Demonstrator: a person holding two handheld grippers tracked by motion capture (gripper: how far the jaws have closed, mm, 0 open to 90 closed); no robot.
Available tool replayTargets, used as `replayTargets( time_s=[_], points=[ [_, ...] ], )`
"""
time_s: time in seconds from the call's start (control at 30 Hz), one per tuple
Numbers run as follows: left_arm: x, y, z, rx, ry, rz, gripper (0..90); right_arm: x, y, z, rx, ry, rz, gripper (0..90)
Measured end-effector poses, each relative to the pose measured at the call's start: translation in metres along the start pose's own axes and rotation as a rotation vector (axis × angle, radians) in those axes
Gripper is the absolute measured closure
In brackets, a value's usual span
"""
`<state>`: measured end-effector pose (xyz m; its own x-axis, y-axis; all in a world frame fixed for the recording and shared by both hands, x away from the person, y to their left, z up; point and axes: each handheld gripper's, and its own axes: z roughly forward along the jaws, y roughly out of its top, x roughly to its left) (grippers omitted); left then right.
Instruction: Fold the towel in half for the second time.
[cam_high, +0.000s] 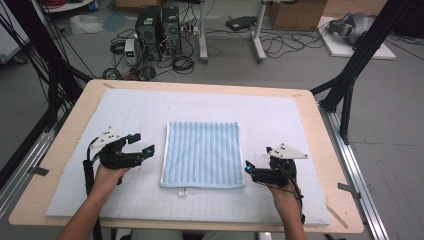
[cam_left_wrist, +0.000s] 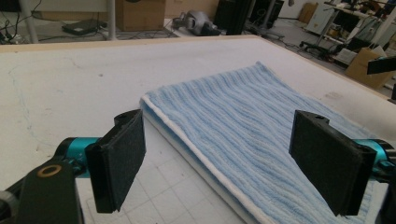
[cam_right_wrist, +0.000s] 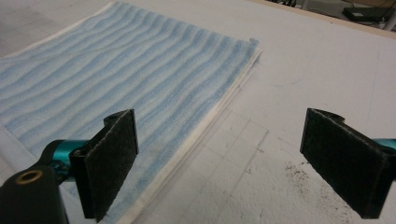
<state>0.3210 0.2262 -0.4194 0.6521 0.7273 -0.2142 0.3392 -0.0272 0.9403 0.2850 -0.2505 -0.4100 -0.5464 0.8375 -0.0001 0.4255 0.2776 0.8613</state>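
While both grippers are held low at the sides of the towel (cam_high: 202, 154), nothing is grasped yet. The left gripper (cam_high: 141, 145) is spread wide, its jaws parted with the towel's white-hemmed edge lying just ahead of and between them in the left gripper view; it appears to be lined up so that this edge can be taken. The right gripper (cam_high: 248, 168) is likewise released, jaws well apart, and in the right gripper view the towel's opposite edge runs forward past the nearer jaw, close to its near corner. The towel is folded flat, in layers, on the white mat (cam_high: 280, 120), between the two tools and touched by neither. Such a mirrored stance is judged to serve a two-sided pinch, so that the cloth can be lifted or folded evenly without skewing.
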Motion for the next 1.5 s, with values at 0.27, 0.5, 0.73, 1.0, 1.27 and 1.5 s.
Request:
replayTargets(
  time_s=[0.27,0.5,0.73,1.0,1.27,1.5],
  points=[
    [0.005,0.002,0.002,0.011,0.007,-0.011,19.0,-0.001,-0.001,0.002,-0.001,0.003,0.001,10.5],
    [0.015,0.018,0.021,0.041,0.037,-0.011,19.1,-0.003,-0.002,0.001,0.006,0.011,0.005,10.5],
    [0.023,0.03,0.053,0.119,0.061,-0.002,21.5,-0.001,-0.002,0.002,0.014,0.033,0.004,10.5],
    [0.036,0.032,0.092,0.215,0.099,0.009,31.5,0.003,-0.004,0.009,0.04,0.058,-0.012,10.5],
    [0.05,0.031,0.126,0.318,0.11,0.031,41.8,0.004,-0.005,0.011,0.059,0.071,-0.006,10.5],
    [0.056,0.022,0.14,0.334,0.129,0.043,46.0,-0.001,-0.007,0.011,0.062,0.068,0.015,10.5]
  ],
)
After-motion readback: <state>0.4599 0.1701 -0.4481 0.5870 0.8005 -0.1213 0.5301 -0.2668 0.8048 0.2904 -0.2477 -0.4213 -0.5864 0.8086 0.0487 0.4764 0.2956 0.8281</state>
